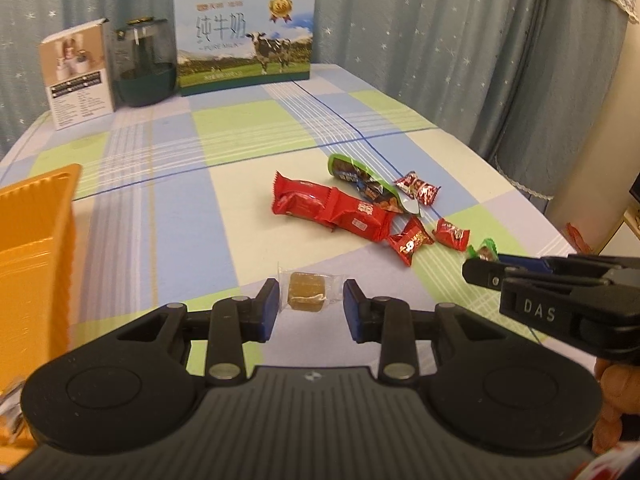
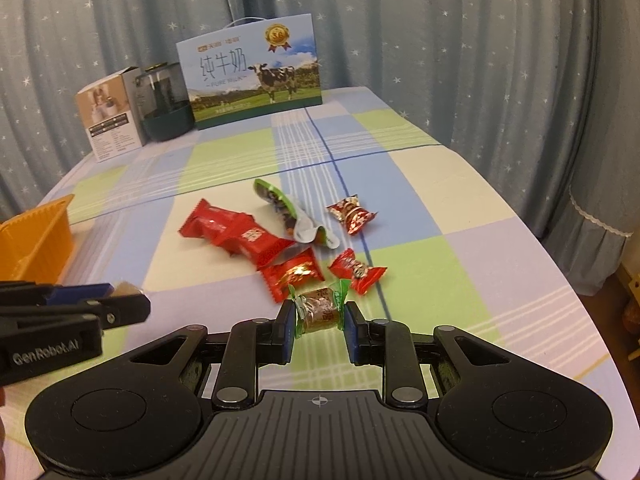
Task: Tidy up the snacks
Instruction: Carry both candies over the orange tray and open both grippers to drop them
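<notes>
Left gripper (image 1: 310, 306) pinches a clear-wrapped brown candy (image 1: 307, 294) by its wrapper ends. Right gripper (image 2: 319, 326) clamps a green-ended toffee (image 2: 319, 310) near the tablecloth's (image 2: 460, 264) front edge.

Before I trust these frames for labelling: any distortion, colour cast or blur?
Left wrist view: fisheye bends the table edges; warm cast; orange bin soft at the frame edge. Right wrist view: same bowing, curtain curved; green-wrapped candy sharp.
</notes>
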Demonstrator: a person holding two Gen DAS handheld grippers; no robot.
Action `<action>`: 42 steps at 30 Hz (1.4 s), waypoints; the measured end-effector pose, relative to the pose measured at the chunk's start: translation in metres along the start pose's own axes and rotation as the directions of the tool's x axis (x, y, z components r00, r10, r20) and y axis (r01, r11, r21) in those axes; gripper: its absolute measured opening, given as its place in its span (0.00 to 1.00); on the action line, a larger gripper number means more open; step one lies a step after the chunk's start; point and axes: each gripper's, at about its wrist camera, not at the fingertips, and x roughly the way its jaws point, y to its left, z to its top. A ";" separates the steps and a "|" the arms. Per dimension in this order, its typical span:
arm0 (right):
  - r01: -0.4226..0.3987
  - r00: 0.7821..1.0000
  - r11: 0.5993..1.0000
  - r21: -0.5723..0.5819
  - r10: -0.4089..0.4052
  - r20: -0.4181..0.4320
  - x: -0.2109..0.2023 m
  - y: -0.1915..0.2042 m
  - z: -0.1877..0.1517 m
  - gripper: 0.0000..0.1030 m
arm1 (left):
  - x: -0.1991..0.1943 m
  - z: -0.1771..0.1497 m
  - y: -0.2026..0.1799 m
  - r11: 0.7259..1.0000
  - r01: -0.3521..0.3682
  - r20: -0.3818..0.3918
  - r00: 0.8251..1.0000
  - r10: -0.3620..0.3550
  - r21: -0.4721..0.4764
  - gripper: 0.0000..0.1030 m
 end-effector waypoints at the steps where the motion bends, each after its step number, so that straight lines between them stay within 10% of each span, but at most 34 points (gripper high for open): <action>1: -0.004 1.000 1.000 -0.002 0.004 0.001 -0.004 0.002 -0.001 0.25 | -0.006 0.000 0.001 1.000 -0.003 0.004 1.000 0.003 -0.001 0.30; 42: -0.347 0.934 0.892 -0.289 0.356 -0.024 -0.048 0.225 0.013 0.25 | -0.174 -0.043 0.191 0.919 -0.274 0.064 0.951 0.303 -0.283 0.30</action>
